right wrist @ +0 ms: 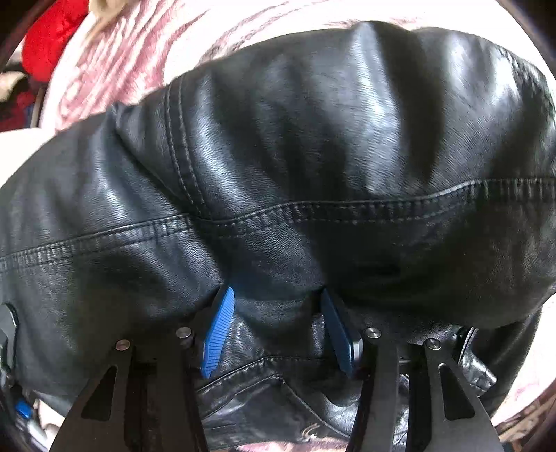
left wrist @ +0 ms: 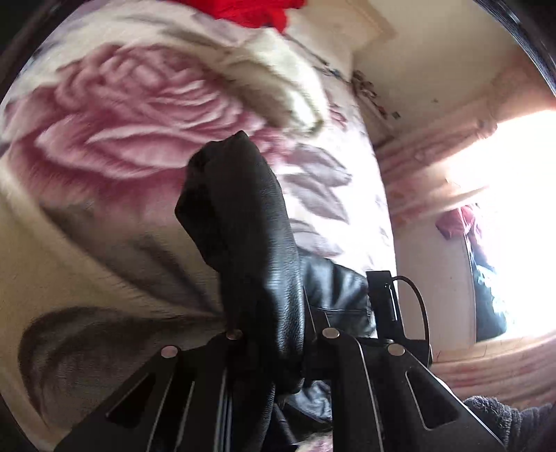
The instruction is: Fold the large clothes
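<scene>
Ahead of the left hand-held gripper we see a rose-print blanket point(left wrist: 139, 121) in pink, grey and cream spread across the bed. Beyond it, at the far top, lies a red cloth point(left wrist: 257, 14). To the right we see a cream wall point(left wrist: 427, 62) and a glaring bright window point(left wrist: 521, 208).

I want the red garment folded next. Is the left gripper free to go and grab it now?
Probably not: the left gripper looks shut on a black leather jacket, and the red garment lies far across the floral blanket.
</scene>
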`<state>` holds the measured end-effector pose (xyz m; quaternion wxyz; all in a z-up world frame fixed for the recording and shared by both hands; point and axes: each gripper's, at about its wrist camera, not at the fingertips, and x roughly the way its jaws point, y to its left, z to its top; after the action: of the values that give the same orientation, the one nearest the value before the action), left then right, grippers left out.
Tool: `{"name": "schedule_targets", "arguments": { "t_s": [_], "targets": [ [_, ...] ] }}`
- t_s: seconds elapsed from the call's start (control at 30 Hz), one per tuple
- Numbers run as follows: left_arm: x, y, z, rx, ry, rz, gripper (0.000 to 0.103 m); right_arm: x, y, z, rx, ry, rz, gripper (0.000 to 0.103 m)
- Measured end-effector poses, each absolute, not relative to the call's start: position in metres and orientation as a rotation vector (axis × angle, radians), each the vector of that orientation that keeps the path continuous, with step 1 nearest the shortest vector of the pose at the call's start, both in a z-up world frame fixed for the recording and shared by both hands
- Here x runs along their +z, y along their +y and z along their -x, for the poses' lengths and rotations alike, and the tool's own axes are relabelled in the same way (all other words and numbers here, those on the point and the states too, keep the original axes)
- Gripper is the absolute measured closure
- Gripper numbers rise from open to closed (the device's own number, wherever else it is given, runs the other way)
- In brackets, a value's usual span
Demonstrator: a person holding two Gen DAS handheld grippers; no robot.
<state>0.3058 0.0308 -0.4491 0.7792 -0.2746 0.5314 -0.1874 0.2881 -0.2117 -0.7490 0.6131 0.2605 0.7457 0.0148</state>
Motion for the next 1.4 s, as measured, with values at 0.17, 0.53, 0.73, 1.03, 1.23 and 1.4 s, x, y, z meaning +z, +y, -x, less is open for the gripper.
{"name": "schedule_targets", "arguments": {
  "t_s": [0.17, 0.53, 0.73, 1.03, 1.23, 1.4],
  "targets": [
    [-0.424, -0.034, -0.303, -0.413, 1.154, 0.520, 0.093, -0.723, -0.284, -0.252, 0.100, 1.636, -0.842, 0.047],
    [-0.507, -0.255, -0.309, -0.406, 1.305, 0.144, 0.090, -0.693, -0.481, -0.102, -0.214, 1.551, -0.985, 0.046],
    [-0.537, -0.292, -0.325, -0.353, 1.418, 0.002, 0.075, -0.687, -0.538, -0.057, -0.326, 1.515, -1.052, 0.046],
    [-0.437, -0.242, -0.315, -0.521, 1.409, 0.298, 0.012, -0.646, -0.562, -0.067, -0.227, 1.475, -1.056, 0.028],
    [-0.402, -0.117, -0.296, -0.226, 1.296, 0.297, 0.012, -0.619, -0.530, -0.100, -0.094, 1.410, -1.053, 0.021],
    [-0.437, -0.045, -0.268, 0.079, 1.328, 0.172, 0.012, -0.634, -0.470, -0.147, 0.107, 1.424, -1.027, 0.017]
  ]
}}
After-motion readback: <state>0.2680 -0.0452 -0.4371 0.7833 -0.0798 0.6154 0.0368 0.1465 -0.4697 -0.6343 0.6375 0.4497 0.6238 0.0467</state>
